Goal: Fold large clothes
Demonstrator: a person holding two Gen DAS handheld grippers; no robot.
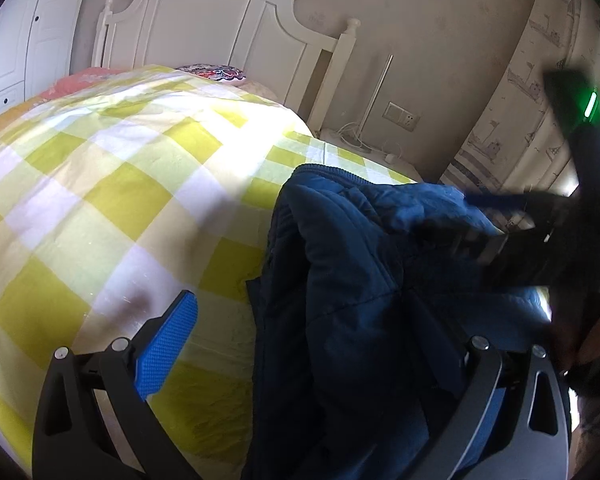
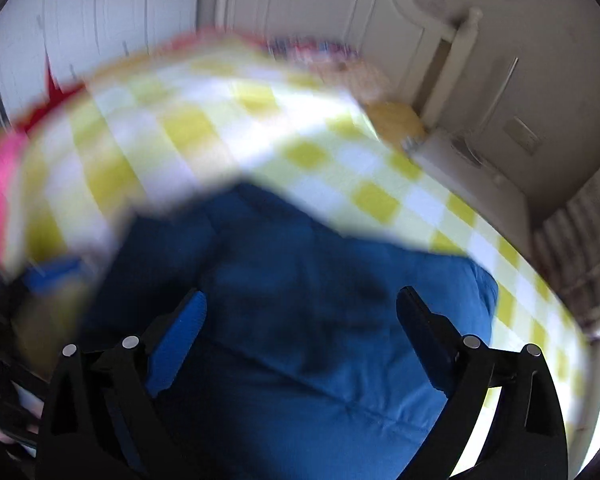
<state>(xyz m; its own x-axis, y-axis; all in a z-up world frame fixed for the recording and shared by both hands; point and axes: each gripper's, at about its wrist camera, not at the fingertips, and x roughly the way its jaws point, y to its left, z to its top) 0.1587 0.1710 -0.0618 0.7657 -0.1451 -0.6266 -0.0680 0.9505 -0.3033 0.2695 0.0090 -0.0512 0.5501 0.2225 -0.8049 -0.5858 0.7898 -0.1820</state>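
Both grippers, left [image 1: 320, 360] and right [image 2: 300, 332], are spread wide over the blue padded jacket [image 2: 300, 248], whose unheld fold could be undone.

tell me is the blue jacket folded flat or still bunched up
Bunched up: the blue jacket lies heaped in rumpled folds on the checked bedcover.

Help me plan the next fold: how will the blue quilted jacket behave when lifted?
Probably floppy: the blue quilted jacket lies in soft, bunched folds on the checked bedspread. Its padding suggests bulk, likely light. It would likely sag from one pinch.
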